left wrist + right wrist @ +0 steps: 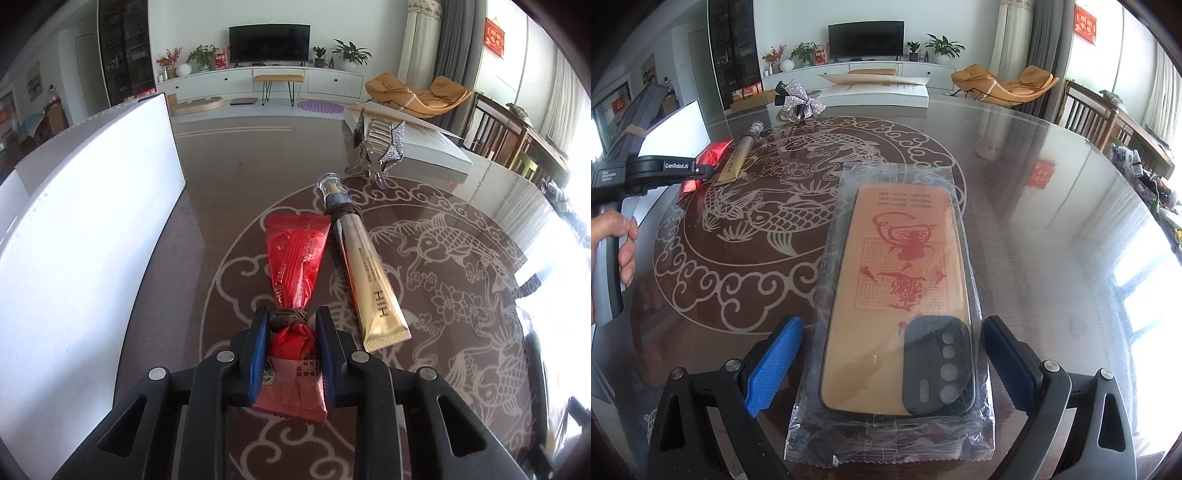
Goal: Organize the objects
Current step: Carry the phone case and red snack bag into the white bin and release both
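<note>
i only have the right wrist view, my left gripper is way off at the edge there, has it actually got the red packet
Observer: Yes. In the left wrist view the left gripper is shut on the red packet, pinching it near a brown cord tied round it.
Operator: is the gold tube caught in the grip too
Observer: No. The gold tube lies outside the right-hand finger, beside the packet on the table.
Operator: anything close on the packet's other side
Observer: A white box stands right alongside, filling the left of that view.
</note>
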Available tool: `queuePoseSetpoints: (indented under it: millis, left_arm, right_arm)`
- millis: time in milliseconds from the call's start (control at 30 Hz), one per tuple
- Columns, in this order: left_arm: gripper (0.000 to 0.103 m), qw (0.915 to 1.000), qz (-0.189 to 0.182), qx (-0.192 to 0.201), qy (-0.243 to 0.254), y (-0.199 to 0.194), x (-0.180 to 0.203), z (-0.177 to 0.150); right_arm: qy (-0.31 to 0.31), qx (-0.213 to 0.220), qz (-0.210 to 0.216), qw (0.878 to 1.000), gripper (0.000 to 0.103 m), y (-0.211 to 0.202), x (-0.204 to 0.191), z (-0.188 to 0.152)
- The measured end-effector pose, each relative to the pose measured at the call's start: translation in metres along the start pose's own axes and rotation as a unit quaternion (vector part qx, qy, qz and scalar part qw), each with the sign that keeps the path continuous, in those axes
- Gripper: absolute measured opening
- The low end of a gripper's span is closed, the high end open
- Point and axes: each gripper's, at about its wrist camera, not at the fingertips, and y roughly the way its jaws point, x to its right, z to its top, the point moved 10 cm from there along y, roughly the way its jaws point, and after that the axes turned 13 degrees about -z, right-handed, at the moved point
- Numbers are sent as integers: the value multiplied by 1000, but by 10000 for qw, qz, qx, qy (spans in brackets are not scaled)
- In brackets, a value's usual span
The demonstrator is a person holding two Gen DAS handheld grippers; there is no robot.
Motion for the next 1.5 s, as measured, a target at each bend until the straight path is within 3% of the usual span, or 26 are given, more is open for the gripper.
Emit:
queuePoseSetpoints:
  millis: [233,300,367,500,533,600,633,667,733,967,1167,1333,1500]
  left_arm:
    - [26,9990,-421,-88,141,-68,25,-89]
    - [39,9981,-605,-86,111,-76,27,-100]
    - [81,9978,-631,-157,152,-76,27,-101]
    - [82,9976,-383,-341,459,-69,26,-96]
    - [81,9974,-373,-374,494,-66,26,-96]
    - [64,9969,-201,-291,705,-63,28,-93]
    - [36,9961,-304,-202,808,-63,34,-91]
    - [18,9957,-289,-192,864,-64,36,-90]
    - [17,9958,-475,-208,748,-67,40,-92]
    - [17,9895,-1189,796,178,-150,51,-89]
    - [17,9781,-1375,1538,-259,-238,25,-73]
    - [17,9769,-884,1864,-559,-294,-49,-56]
    - [17,9833,58,1505,-1026,-301,-156,-67]
  right_arm:
    - [6,3,-35,10000,97,0,0,1]
    - [30,-13,-2,10000,97,0,0,1]
    - [125,-111,145,9998,103,3,1,0]
    - [194,-632,531,9964,103,8,2,11]
    - [258,-813,657,9942,103,10,1,15]
    - [194,-1142,587,9915,103,21,0,25]
    - [97,-1212,522,9912,103,27,-3,30]
    - [-26,-1204,498,9915,100,31,-6,34]
    - [-436,-980,184,9941,76,30,-8,39]
    - [-130,-610,806,9948,76,-21,-9,32]
    - [36,-88,1495,9887,76,-85,-44,74]
    - [-147,271,2370,9710,76,-144,-137,116]
    - [-656,525,3157,9451,76,-203,-261,138]
